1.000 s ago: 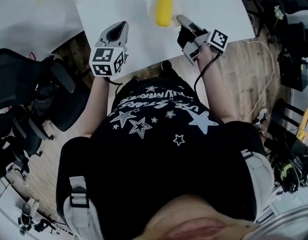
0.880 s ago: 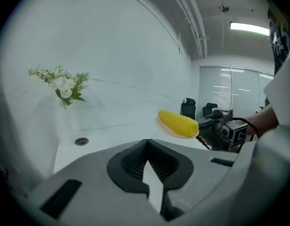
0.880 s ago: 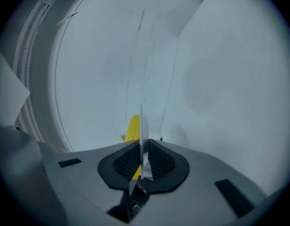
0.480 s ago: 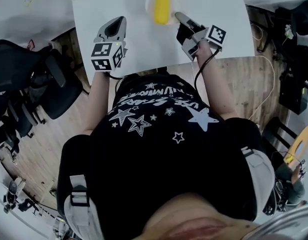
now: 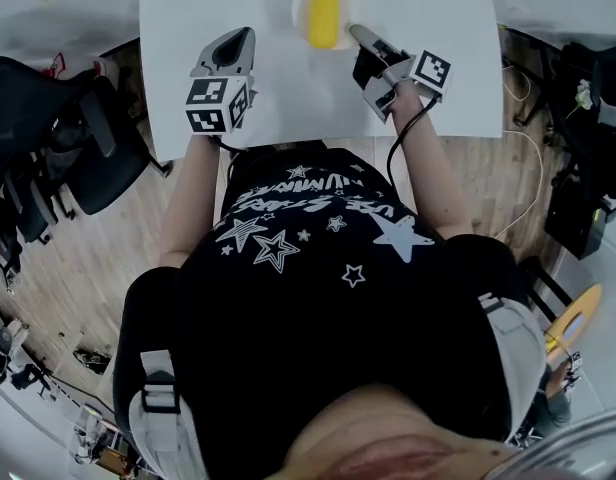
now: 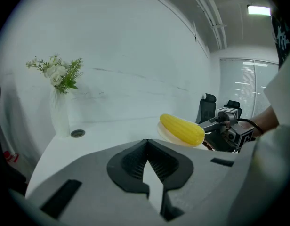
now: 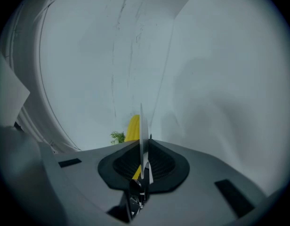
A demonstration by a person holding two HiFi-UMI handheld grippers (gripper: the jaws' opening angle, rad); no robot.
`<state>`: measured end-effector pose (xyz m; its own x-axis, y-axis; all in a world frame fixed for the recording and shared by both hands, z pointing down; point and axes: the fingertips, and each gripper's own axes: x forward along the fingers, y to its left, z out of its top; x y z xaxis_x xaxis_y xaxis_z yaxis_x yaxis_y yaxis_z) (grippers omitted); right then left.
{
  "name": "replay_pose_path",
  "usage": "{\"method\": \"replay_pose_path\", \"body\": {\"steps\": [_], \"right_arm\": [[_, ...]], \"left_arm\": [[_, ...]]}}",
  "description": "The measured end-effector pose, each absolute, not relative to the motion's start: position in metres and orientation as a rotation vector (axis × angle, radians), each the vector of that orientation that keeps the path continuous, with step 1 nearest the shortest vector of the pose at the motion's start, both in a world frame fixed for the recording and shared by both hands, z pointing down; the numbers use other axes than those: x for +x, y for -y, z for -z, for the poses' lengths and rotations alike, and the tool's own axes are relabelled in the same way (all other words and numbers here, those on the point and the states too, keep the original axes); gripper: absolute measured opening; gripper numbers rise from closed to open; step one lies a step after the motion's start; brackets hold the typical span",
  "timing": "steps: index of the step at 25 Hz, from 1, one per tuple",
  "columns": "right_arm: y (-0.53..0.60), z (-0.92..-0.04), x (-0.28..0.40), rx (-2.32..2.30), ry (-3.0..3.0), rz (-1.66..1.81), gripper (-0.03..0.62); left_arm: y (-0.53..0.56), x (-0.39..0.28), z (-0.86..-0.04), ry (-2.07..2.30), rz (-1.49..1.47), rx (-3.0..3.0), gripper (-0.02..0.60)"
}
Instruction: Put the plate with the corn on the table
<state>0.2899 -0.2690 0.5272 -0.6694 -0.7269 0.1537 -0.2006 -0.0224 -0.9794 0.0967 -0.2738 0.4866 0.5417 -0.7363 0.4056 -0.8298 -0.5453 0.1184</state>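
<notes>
A yellow corn cob lies on a small pale plate over the white table. My right gripper is shut on the plate's near right rim. In the right gripper view the rim stands edge-on between the pads, with the corn behind it. The left gripper view shows the corn, the plate and the right gripper to its right. Whether the plate rests on the table I cannot tell. My left gripper hovers left of the plate, shut and empty.
A white vase with flowers and a round grommet sit at the table's far left. Black office chairs stand to the left of the table. The table's near edge runs just in front of the person's body.
Both grippers and the plate with the corn have moved further in over the table, and the table's near edge now lies closer to the person. The right gripper's hold is unchanged.
</notes>
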Motion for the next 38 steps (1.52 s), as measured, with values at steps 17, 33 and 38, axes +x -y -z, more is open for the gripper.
{"method": "replay_pose_path", "body": {"steps": [17, 33, 38], "right_arm": [[0.305, -0.578, 0.287, -1.007, -1.803, 1.865, 0.033], [0.317, -0.586, 0.290, -1.062, -1.775, 1.904, 0.032], [0.318, -0.589, 0.290, -1.092, -1.772, 1.924, 0.034]], "left_arm": [[0.300, 0.104, -0.538, 1.311, -0.512, 2.365, 0.006], [0.306, 0.112, -0.536, 1.294, -0.506, 2.366, 0.006], [0.308, 0.111, -0.533, 1.289, -0.504, 2.366, 0.006]]}}
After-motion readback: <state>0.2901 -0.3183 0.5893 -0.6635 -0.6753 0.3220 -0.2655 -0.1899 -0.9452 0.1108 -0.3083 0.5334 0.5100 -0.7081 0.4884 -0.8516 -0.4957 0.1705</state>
